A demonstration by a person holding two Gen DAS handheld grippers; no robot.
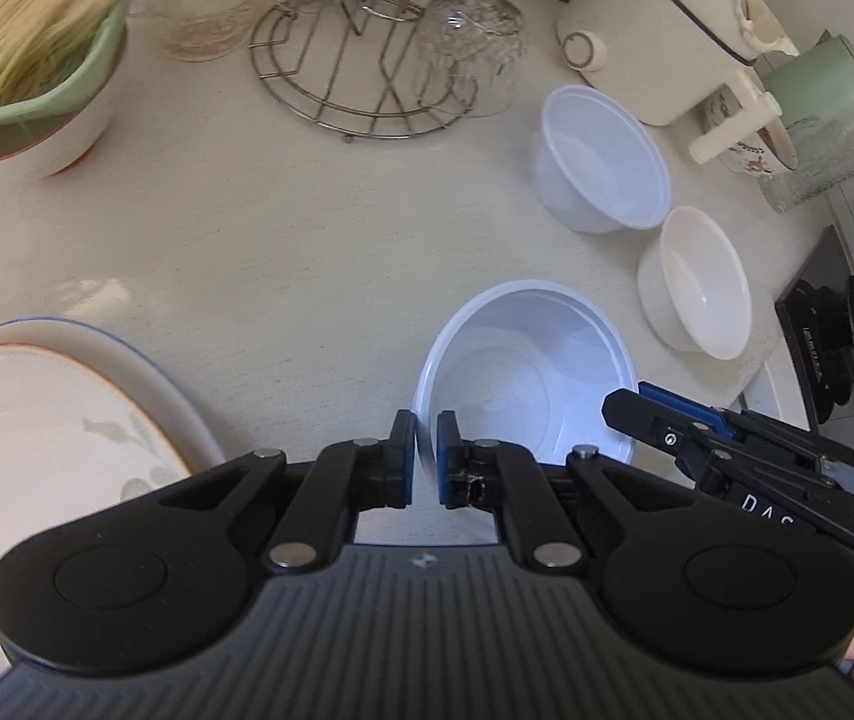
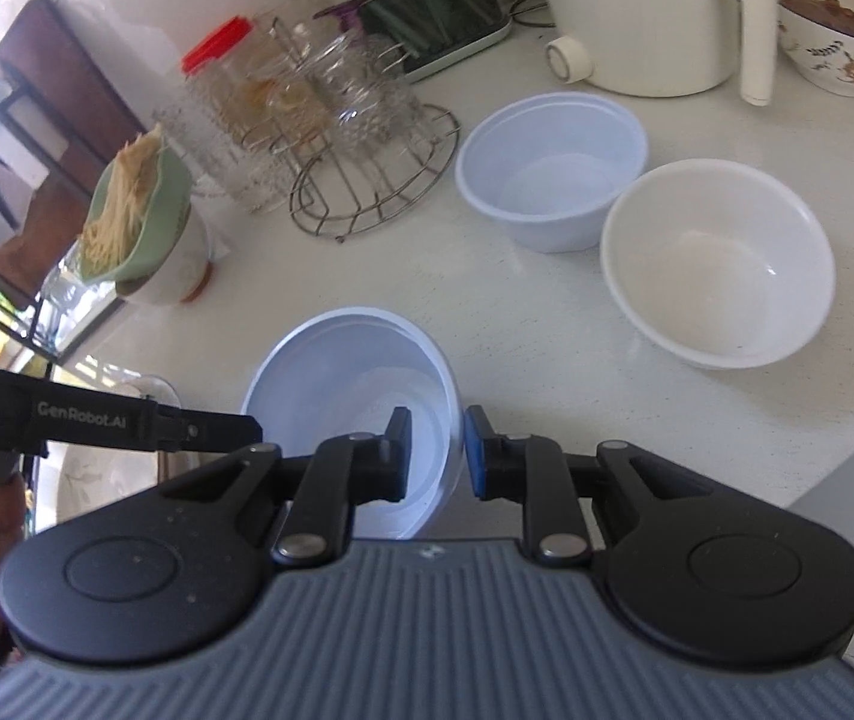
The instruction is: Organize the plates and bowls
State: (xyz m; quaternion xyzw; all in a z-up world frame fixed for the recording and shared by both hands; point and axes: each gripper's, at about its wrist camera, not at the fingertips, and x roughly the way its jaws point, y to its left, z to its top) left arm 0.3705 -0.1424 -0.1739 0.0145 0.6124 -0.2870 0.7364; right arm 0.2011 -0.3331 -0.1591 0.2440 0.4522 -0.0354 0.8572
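A pale blue-white bowl (image 1: 523, 384) (image 2: 355, 372) sits low between both grippers, over the counter. My left gripper (image 1: 425, 450) is shut on its left rim, one pad inside and one outside. My right gripper (image 2: 439, 450) is shut on the opposite rim; the left wrist view shows it (image 1: 622, 405) at the bowl's right edge. The left gripper (image 2: 250, 423) reaches in from the left in the right wrist view. A second blue-white bowl (image 1: 601, 162) (image 2: 553, 174) and a white bowl (image 1: 697, 288) (image 2: 721, 264) stand side by side beyond. Stacked plates (image 1: 37, 420) lie at the lower left.
A wire rack (image 1: 361, 72) with upturned glasses stands at the back. A green bowl of pale sticks (image 1: 37, 42) sits at the far left. A cream electric pot (image 1: 667, 18) and a green mug (image 1: 817, 84) are at the back right. A black stove (image 1: 835, 330) borders the right.
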